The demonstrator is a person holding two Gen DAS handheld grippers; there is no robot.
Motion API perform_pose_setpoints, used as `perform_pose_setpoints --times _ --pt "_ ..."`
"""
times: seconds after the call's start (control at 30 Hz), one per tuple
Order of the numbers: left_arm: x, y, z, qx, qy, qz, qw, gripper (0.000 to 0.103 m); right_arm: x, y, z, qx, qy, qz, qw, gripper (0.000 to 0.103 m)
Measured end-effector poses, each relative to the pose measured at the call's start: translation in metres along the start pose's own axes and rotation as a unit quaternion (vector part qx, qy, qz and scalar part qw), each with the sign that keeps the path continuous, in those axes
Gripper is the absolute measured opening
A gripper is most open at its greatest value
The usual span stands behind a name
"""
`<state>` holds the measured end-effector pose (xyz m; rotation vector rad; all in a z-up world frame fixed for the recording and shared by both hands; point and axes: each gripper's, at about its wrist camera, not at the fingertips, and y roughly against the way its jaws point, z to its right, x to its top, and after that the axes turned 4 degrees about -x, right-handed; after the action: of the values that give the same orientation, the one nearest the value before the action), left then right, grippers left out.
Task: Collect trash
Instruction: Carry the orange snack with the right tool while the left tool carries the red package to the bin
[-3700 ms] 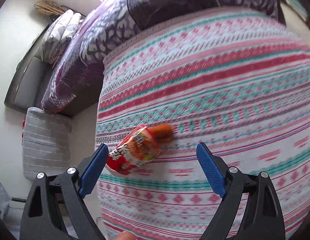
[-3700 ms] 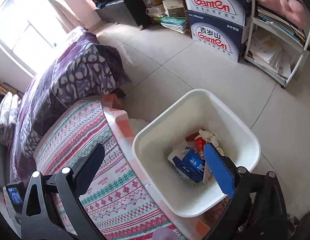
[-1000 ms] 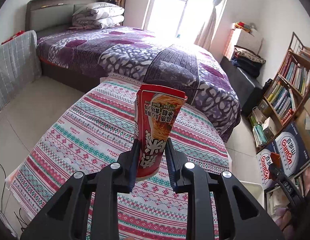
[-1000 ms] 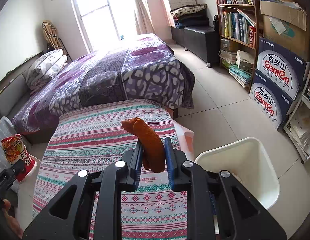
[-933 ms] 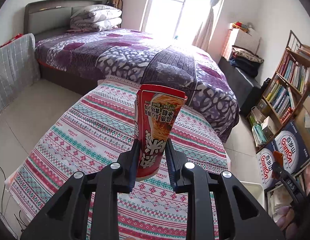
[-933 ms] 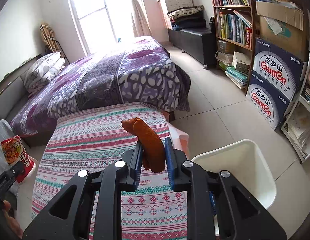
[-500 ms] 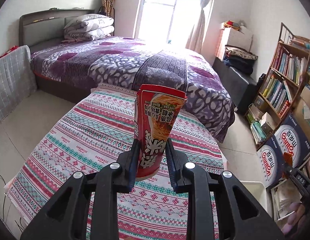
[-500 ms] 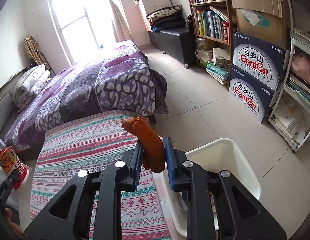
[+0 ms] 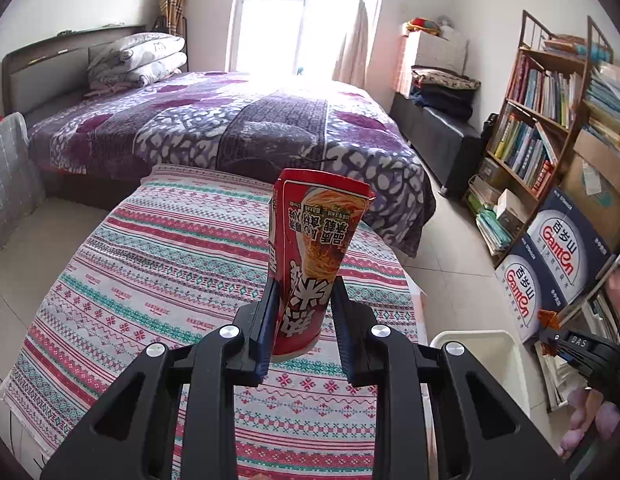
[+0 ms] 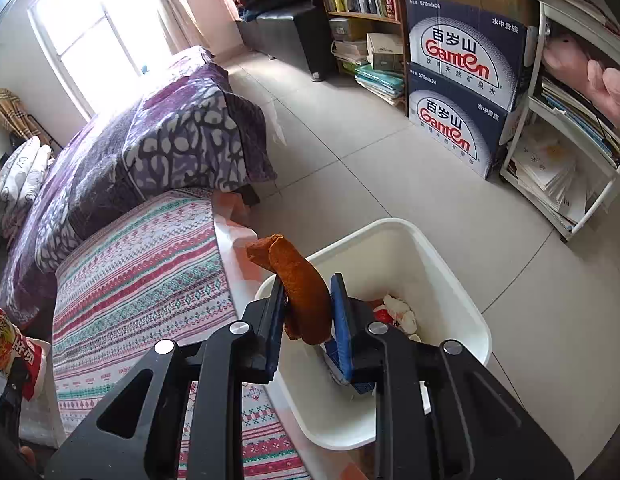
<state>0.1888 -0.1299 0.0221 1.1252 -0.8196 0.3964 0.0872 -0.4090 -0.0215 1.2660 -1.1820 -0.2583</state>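
The orange scrap (image 10: 305,292) stands in our right hand-held gripper (image 10: 305,312), jaws easing apart, above the white bin (image 10: 462,264); our left hand-held gripper (image 9: 301,312), clamping the noodle packet (image 9: 314,256), is farther off.

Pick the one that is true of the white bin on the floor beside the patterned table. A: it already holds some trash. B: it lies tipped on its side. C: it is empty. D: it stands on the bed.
A: the right wrist view shows crumpled white and red scraps lying in the bottom of the upright white bin, which stands on the tiled floor.
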Motion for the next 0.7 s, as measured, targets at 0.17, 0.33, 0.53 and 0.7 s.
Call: perform_pose_setpoints --times 0.17,0.33,0.53,0.7 --pt "-0.009 -0.01 0.026 -0.034 -0.011 -0.024 0.999 0.027 -0.004 0.0 0.017 -0.018 -0.019 0.006 1.0 0.06" --pt "-0.018 -0.021 0.054 -0.071 -0.015 -0.051 0.996 0.027 0.0 0.007 0.034 -0.037 -0.029 0.033 0.998 0.07" --pt "-0.032 -0.031 0.091 -0.103 -0.033 -0.076 0.9912 0.027 0.007 0.018 0.058 -0.059 -0.047 0.066 0.995 0.077" --pt "-0.043 -0.039 0.124 -0.133 -0.05 -0.102 0.9846 0.028 0.013 0.026 0.08 -0.07 -0.063 0.082 0.992 0.079"
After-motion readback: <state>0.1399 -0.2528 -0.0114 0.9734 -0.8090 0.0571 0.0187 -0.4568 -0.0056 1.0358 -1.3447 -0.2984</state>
